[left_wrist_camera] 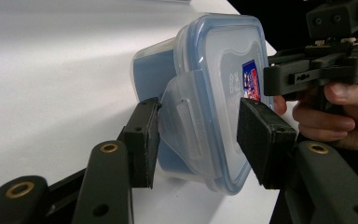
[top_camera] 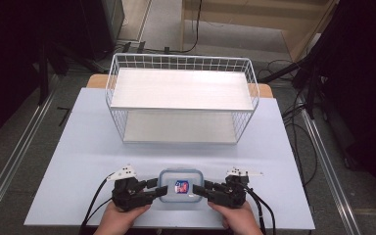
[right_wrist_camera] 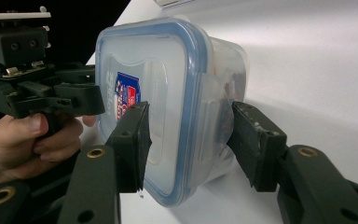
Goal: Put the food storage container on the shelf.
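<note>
The left gripper (left_wrist_camera: pixel 198 140) had its jaws set over the near side latch flap (left_wrist_camera: pixel 182 121) of the food container (top_camera: pixel 179 188): one pad lay against the flap, while the other pad stood close to the lid's face with a narrow gap visible, so no firm pinch could be confirmed. The right gripper (right_wrist_camera: pixel 189 142) straddled the opposite edge of the container in the same way; its pads sat just beside the lid and the side wall, and actual contact could not be told. The container, clear with a blue-rimmed lid and a small red and blue label (top_camera: pixel 181 186), rested on the pale table (top_camera: pixel 78 147) near the front edge, between both grippers. A white wire basket shelf (top_camera: pixel 181 98) stood well behind it.
</note>
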{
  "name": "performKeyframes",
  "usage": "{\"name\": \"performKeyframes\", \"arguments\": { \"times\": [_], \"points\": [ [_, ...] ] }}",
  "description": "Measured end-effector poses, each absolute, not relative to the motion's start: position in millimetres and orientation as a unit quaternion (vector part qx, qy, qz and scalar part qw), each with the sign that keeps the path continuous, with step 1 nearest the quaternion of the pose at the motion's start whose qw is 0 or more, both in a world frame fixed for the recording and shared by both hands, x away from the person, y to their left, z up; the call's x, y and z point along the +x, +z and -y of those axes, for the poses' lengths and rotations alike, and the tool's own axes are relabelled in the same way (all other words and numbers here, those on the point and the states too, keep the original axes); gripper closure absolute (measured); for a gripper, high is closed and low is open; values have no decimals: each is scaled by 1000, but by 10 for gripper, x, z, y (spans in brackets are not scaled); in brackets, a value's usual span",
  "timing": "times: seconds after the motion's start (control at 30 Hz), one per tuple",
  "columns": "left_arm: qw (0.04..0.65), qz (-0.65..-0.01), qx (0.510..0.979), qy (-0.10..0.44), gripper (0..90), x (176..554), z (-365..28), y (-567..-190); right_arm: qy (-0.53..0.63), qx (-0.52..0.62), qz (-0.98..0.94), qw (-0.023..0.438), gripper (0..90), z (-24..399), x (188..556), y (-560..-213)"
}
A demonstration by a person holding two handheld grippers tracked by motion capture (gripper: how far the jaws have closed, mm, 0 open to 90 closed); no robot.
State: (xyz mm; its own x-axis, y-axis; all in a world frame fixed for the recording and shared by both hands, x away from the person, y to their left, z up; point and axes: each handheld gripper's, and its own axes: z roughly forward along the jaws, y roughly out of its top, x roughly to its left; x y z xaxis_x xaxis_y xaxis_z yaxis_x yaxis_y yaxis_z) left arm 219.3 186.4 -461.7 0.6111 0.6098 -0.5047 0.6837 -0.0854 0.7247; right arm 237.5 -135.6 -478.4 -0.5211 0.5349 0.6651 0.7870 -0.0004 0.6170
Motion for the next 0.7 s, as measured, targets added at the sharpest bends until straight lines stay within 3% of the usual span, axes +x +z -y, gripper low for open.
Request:
{"name": "performKeyframes", "arguments": {
  "times": [0.7],
  "points": [
    [518, -438, 735, -8, 526, 2159, -1855, -4565, -528, -465, 704, 95, 511, 1321, 2348, -4745]
  ]
}}
